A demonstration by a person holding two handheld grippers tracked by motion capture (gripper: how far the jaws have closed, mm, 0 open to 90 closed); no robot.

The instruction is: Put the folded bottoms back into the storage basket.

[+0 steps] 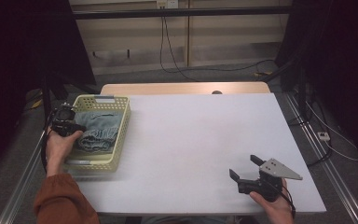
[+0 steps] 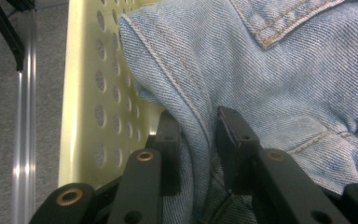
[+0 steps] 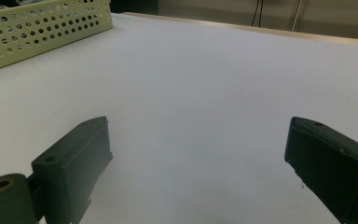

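Observation:
A pale yellow perforated basket stands at the table's left edge with a folded light-blue denim garment inside. My left gripper reaches into the basket at its left wall, shut on a fold of the denim garment; in the left gripper view the cloth is pinched between the two black pads, close to the basket wall. My right gripper rests near the table's front right, held by a hand, its jaws wide open with nothing between them. In the right gripper view the right gripper faces bare white tabletop.
The white table surface stretches between the basket and the right gripper. The basket sits far left in the right gripper view. Cables run over the floor behind and to the right of the table. A metal rail lies beside the basket.

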